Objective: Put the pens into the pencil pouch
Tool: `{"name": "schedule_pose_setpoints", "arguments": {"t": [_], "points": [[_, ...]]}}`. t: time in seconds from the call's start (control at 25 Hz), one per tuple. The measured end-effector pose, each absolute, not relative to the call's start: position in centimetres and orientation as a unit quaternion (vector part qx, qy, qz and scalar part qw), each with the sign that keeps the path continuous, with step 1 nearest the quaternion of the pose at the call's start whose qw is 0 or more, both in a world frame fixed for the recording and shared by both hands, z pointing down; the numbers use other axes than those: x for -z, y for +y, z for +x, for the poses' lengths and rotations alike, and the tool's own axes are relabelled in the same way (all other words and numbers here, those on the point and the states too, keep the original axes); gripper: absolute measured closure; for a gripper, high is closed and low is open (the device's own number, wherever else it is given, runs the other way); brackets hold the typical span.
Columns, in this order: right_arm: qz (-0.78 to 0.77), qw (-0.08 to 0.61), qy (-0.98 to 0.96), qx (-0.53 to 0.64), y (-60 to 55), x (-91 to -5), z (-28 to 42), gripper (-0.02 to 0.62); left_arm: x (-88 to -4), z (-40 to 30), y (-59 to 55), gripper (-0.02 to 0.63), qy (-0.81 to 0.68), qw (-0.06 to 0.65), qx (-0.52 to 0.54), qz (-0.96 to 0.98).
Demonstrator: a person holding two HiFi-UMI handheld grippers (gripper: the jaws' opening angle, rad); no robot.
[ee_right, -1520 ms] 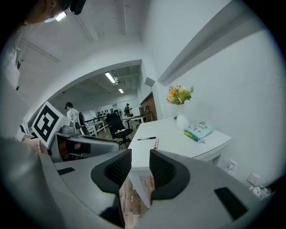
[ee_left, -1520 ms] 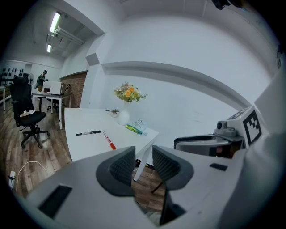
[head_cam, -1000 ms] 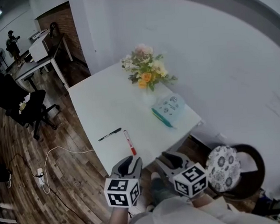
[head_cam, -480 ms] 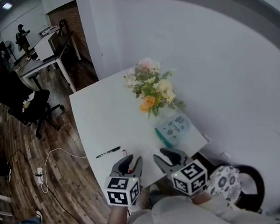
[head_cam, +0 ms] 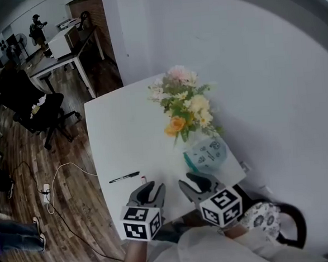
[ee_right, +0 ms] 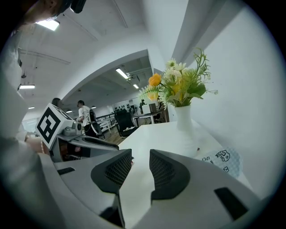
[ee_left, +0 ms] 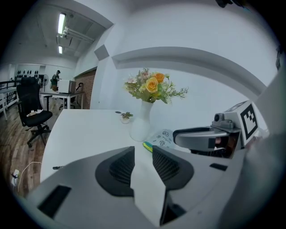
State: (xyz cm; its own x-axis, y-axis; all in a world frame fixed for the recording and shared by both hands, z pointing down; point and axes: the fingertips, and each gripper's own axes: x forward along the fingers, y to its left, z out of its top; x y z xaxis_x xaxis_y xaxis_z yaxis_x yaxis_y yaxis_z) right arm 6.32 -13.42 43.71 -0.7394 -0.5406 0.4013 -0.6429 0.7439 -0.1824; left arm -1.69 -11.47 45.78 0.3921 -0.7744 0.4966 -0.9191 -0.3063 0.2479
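1. Soft, pale-mint fabric pouch (head_cam: 206, 155) with small cartoon prints and a teal zip edge. Flat on the near right part of the table (head_cam: 124, 125), just near of the vase (head_cam: 182, 133).
2. Slim, straight black pen (head_cam: 124, 177), lying crosswise by the table's near left edge. Just right of it a second pen (head_cam: 144, 180), only its reddish far tip in sight, the rest hidden behind the left gripper (head_cam: 147, 189).
3. Smooth white vase with a narrow neck, holding yellow, pink and white flowers among green leaves.
4. Left gripper of grey plastic with ribbed black pads and a marker cube at the back. Held low over the near edge, pointing far. Jaws a narrow gap apart, nothing between them.
5. Right gripper (head_cam: 191, 182) of the same build, just right of the left one and not touching it, aimed toward the pouch. Jaws likewise slightly apart and empty.
6. Plain, smooth, rectangular white table, set against a white wall on the right.
7. To the left, a wood-plank floor with a white cable (head_cam: 58, 180) and a black office chair (head_cam: 36, 106).
8. Desks and a standing person (head_cam: 36, 24) at far left.
9. Round patterned seat (head_cam: 261, 219) at near right.
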Motion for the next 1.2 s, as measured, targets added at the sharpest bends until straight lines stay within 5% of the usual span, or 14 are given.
{"name": "schedule_pose_setpoints", "arguments": {"t": [1.2], "points": [[0.422,0.236,-0.859,-0.168,-15.2,-47.5,8.8,0.476,-48.2,-3.2,-11.5,0.489,-0.468,0.296,-0.156,0.818]]}}
